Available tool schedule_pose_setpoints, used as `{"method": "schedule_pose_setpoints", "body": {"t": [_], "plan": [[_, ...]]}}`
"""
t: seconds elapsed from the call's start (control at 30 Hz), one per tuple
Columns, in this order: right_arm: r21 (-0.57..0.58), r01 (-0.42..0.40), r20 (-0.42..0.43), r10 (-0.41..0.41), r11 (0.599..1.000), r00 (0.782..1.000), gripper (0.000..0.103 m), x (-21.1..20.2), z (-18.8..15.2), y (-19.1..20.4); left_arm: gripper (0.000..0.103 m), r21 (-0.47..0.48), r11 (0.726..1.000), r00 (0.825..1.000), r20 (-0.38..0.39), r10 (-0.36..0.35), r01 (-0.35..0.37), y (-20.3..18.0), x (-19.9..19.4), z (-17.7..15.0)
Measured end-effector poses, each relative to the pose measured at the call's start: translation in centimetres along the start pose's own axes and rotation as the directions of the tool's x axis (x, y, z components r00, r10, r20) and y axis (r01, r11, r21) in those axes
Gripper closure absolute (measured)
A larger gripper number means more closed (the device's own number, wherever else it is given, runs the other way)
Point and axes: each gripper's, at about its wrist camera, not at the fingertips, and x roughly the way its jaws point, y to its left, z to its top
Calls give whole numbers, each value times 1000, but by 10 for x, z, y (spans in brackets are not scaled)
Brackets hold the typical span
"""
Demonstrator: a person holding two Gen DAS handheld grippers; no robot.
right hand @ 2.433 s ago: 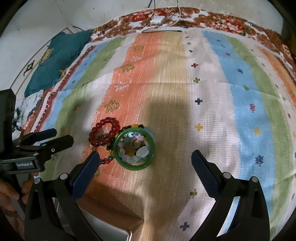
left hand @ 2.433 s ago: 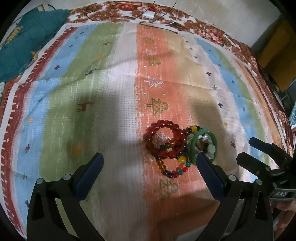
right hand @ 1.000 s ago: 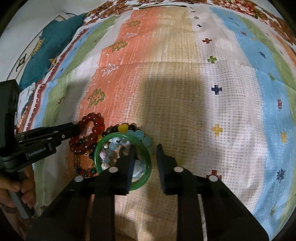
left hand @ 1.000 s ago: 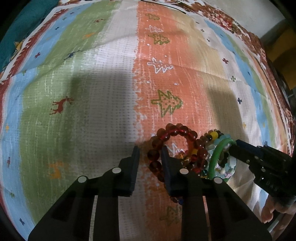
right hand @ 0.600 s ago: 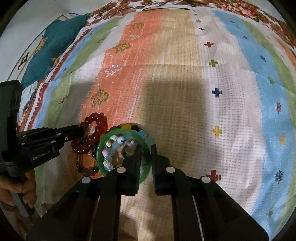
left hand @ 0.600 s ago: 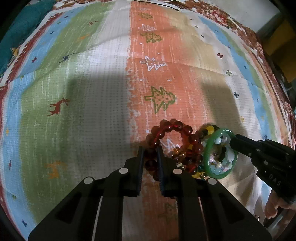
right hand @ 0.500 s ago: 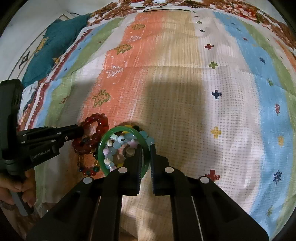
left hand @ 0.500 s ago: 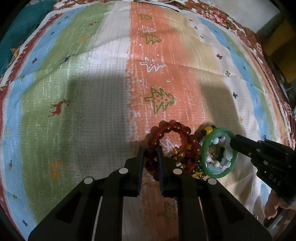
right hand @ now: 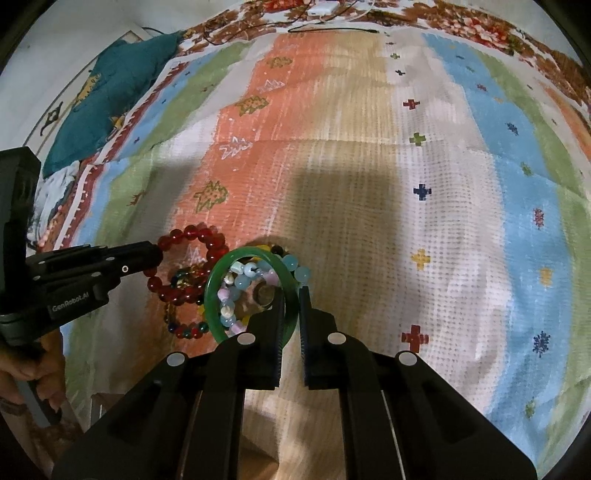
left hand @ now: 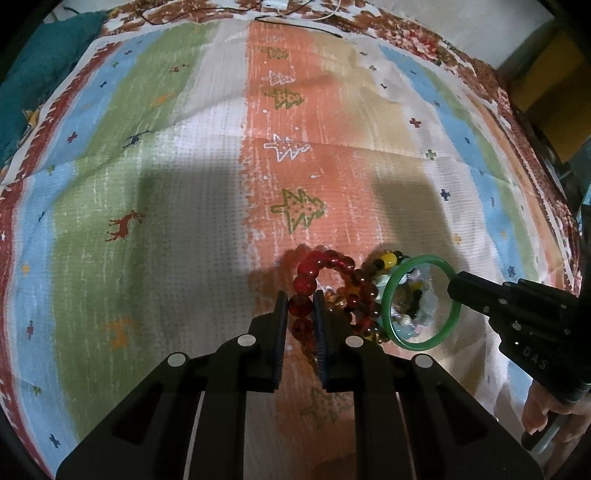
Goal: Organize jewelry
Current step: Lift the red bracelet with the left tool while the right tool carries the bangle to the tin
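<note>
A pile of jewelry lies on the striped cloth (left hand: 184, 184). My left gripper (left hand: 300, 306) is shut on a red bead bracelet (left hand: 325, 263), pinching its left side. My right gripper (right hand: 291, 299) is shut on the rim of a green bangle (right hand: 218, 280), which is tilted up off the cloth; the bangle also shows in the left wrist view (left hand: 421, 345). Pastel bead bracelets (right hand: 236, 284) and a multicolour bead strand (right hand: 184, 328) lie under and between them. The red bracelet shows in the right wrist view (right hand: 201, 236).
A teal cushion (right hand: 118, 85) lies at the far left of the cloth (right hand: 369, 166). Cables and a white charger (left hand: 275, 5) lie at the far edge. A yellow-brown cabinet (left hand: 546, 85) stands to the right.
Both grippers came down on the pile and shut, left on the red bracelet, right on the green bangle. The bangle has since tilted up off the cloth.
</note>
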Motion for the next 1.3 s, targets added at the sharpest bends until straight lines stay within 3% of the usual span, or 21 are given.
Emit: {"method": "schedule_pose_setpoints", "body": {"t": [0.53, 1.3], "plan": [[-35, 29, 57, -27, 999, 998, 94, -31, -21, 10, 90, 12, 998, 995, 79, -64, 64, -13, -38, -10], [-90, 7, 141, 6, 996, 990, 94, -80, -56, 28, 90, 63, 992, 974, 192, -118, 108, -26, -94, -39]]}}
